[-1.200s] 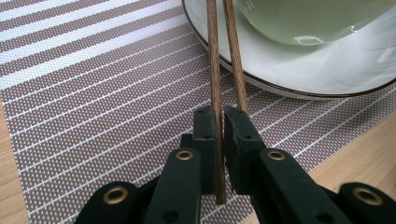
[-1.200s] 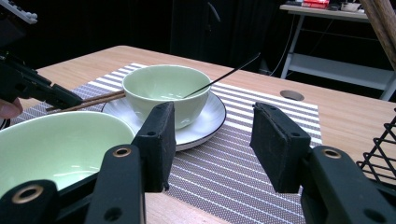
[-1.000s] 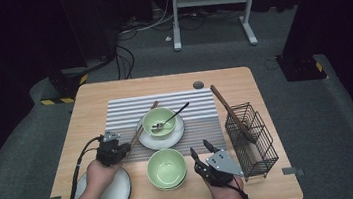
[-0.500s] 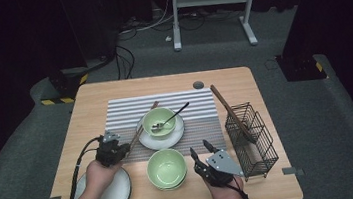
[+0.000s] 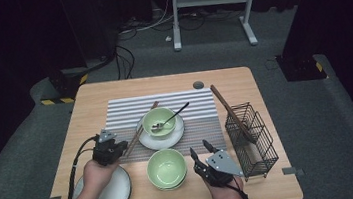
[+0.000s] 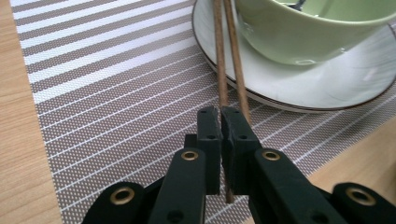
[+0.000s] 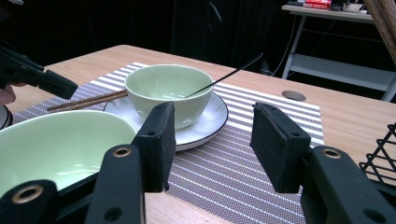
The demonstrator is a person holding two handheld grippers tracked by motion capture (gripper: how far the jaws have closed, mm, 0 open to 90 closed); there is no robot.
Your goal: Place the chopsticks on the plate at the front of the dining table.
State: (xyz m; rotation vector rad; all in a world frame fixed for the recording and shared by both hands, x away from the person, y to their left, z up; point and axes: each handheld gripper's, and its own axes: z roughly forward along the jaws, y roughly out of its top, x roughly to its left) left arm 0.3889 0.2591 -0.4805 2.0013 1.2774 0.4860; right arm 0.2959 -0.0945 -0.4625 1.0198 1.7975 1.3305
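Chopsticks (image 6: 229,56) lie across the striped placemat (image 6: 107,93), their far ends propped on the rim of the white plate (image 6: 327,88) beside the green bowl (image 6: 308,32), and the left gripper (image 6: 220,116) has its fingers pinched tight on their near ends at the mat's edge. Over on the other side, the right gripper (image 7: 212,144) hangs with its fingers half apart and nothing between them, just right of the nearer green bowl (image 5: 166,167) on the desk (image 5: 263,84).
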